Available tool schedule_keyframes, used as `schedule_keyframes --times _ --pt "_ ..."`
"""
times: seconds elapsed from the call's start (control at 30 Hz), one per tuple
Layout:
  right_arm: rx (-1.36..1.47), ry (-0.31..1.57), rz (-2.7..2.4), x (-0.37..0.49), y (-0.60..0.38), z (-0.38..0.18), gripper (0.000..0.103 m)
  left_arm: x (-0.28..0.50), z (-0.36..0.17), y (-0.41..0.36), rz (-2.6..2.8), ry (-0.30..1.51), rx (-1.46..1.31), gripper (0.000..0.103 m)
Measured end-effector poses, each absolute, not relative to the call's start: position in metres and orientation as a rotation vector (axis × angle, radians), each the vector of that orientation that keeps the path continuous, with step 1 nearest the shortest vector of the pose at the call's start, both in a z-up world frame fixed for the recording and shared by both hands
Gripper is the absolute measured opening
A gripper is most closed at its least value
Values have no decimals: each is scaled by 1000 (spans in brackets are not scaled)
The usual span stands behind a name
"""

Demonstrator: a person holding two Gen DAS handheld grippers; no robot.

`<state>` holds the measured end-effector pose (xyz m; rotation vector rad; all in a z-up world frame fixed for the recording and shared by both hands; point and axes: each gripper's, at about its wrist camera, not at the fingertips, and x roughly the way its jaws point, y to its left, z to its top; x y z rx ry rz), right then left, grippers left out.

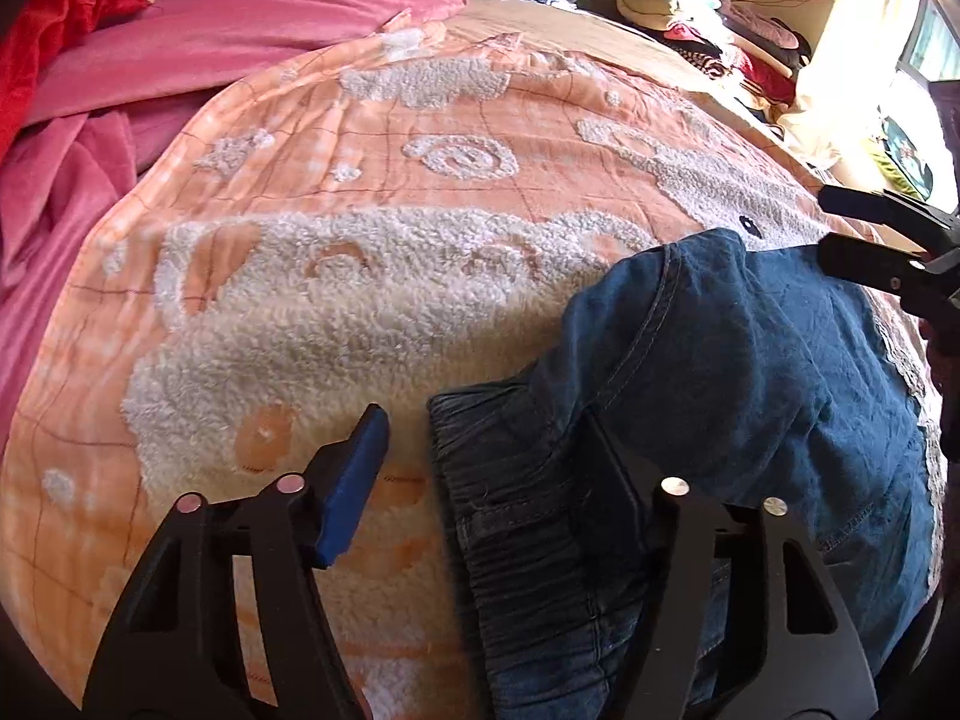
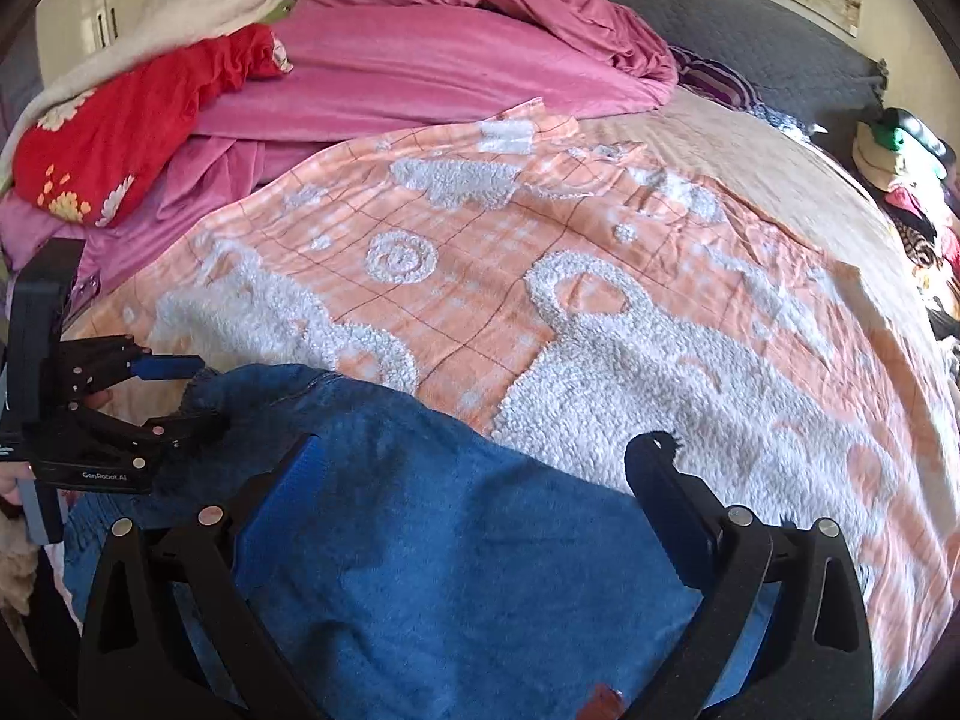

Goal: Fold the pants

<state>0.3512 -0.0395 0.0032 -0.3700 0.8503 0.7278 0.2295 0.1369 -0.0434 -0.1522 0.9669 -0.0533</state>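
Here the blue denim pants (image 1: 708, 372) lie bunched on the peach-and-white tufted blanket (image 1: 372, 312) that covers the bed, filling the 4 to 6 o'clock part of the left wrist view and the 6 to 8 o'clock part of the right wrist view (image 2: 432, 540). The dark elastic waistband (image 1: 516, 498) sits at about 6 o'clock in the left view, gathered and ribbed. The left claw (image 1: 480, 456) stands with its jaws partly apart: the waistband lies between them, the blue-padded finger (image 1: 354, 480) clear of the cloth over the blanket, the other finger under a fold of denim, so no firm pinch shows. The right claw (image 2: 480, 480) has its jaws wide apart over the pants, the cloth spread between and beneath the fingers without being pinched; in the left view it shows at 3 o'clock (image 1: 840, 228), at the far edge of the denim. Beyond the blanket, at 10 to 12 o'clock, lies a heap of pink bedding (image 2: 432, 60) with a red flowered cloth (image 2: 120, 138) at its left. At 2 o'clock a stack of folded clothes (image 1: 708, 24) sits off the bed's far side.
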Motion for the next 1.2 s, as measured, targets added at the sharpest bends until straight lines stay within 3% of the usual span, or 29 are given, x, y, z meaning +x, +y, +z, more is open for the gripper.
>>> schedule_keyframes --times 0.03,0.2,0.33,0.43,0.5,0.53,0.57,0.63,0.77,1.2 --pt "-389 857 754 355 -34 -1 99 232 -44 135 -70 970 -153 40" --pt "-476 899 845 362 -12 -20 98 229 -39 132 -78 953 -118 33" --pt "-531 907 865 368 -1 -31 97 214 -20 139 -88 889 -151 31" --pt "-544 909 909 368 7 -34 84 202 -7 138 -90 839 -156 31" --pt "-579 922 914 366 14 -41 83 196 -2 136 -82 819 -156 31" --pt "-591 925 922 363 18 -44 75 195 0 134 -82 812 -147 31" --pt "-597 933 939 360 21 -48 59 194 0 132 -80 809 -133 31" --pt "-590 925 971 351 23 -50 38 194 -1 128 -67 812 -109 31" --pt "-564 897 944 336 13 -41 13 191 -2 127 -43 804 -94 31" --pt "-279 783 914 242 -68 16 9 151 16 104 -31 750 -54 31"
